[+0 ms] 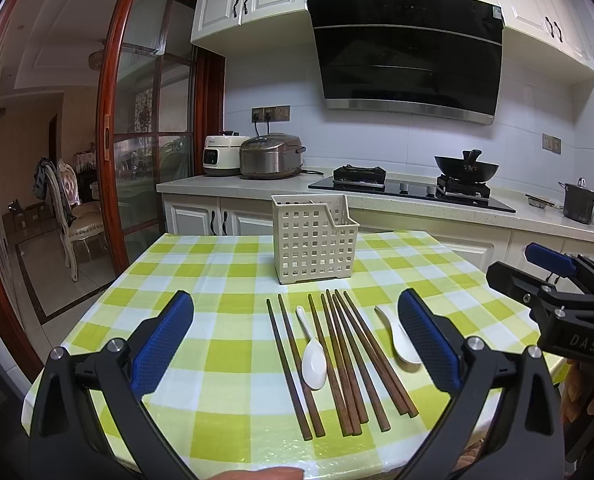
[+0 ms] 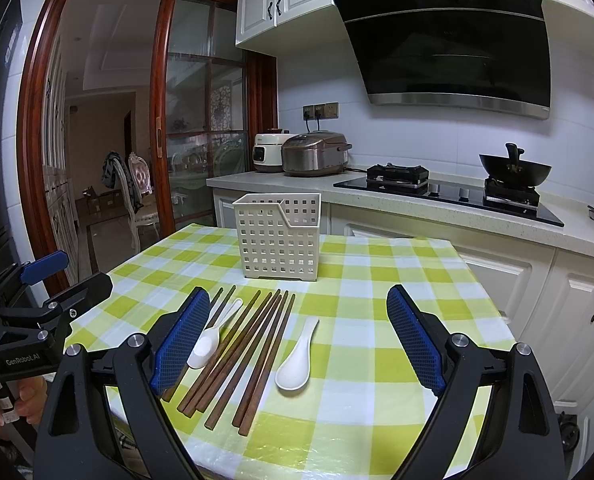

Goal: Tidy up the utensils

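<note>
Nearby, wooden chopsticks (image 1: pixel 339 360) flank two spoons (image 1: pixel 314 354) before a slatted basket (image 1: pixel 315 240).

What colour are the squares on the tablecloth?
The tablecloth is checked in lime green, pale green and white squares, clearest in the right wrist view.

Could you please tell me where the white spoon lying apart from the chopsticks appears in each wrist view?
Left wrist view: the lone white spoon lies right of the chopsticks, partly behind the left gripper's right finger.
Right wrist view: the same spoon sits near centre, just right of the chopsticks.
Shared landmark: the cream utensil basket standing behind the utensils.
</note>
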Demonstrator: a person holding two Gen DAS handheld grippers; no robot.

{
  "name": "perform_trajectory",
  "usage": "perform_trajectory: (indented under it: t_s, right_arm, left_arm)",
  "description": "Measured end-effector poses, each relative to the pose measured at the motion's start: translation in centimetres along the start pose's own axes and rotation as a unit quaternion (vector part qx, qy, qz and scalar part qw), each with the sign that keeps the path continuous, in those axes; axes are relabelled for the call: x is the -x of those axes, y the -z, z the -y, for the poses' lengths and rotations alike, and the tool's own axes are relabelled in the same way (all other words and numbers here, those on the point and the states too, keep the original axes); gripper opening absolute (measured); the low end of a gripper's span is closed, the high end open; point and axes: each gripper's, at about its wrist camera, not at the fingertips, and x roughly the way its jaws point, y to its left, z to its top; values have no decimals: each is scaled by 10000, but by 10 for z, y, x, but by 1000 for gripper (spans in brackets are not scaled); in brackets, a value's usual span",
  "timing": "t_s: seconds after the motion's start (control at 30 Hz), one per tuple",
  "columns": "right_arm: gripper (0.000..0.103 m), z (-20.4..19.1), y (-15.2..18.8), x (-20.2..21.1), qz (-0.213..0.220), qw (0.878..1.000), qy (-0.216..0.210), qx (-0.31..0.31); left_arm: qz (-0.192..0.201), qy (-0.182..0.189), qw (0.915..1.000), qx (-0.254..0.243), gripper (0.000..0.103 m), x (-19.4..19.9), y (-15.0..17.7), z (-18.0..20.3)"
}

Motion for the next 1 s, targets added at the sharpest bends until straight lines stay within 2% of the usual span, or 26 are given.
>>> perform_trajectory:
  t_s: [0.37, 0.5, 0.7, 0.8, 1.0]
  right_arm:
    - [85, 0, 10, -3, -94, 9999, 0, -71]
    - [85, 6, 8, -7, -184, 9997, 35, -136]
    - [85, 18, 9, -31, -636, 9972, 214, -318]
    - [85, 23, 12, -52, -965, 9944, 277, -322]
    - [84, 23, 21, -92, -1571, 9868, 229, -314]
  left_arm:
    - [-183, 247, 9995, 20, 99, -5, 6, 0]
    - [-384, 186, 9990, 122, 99, -13, 7, -1]
    - [-994, 140, 9947, 229, 99, -41, 13, -13]
    - [-1492, 239, 9875, 457, 99, -65, 17, -25]
    - [-2051, 190, 9773, 494, 98, -105, 22, -34]
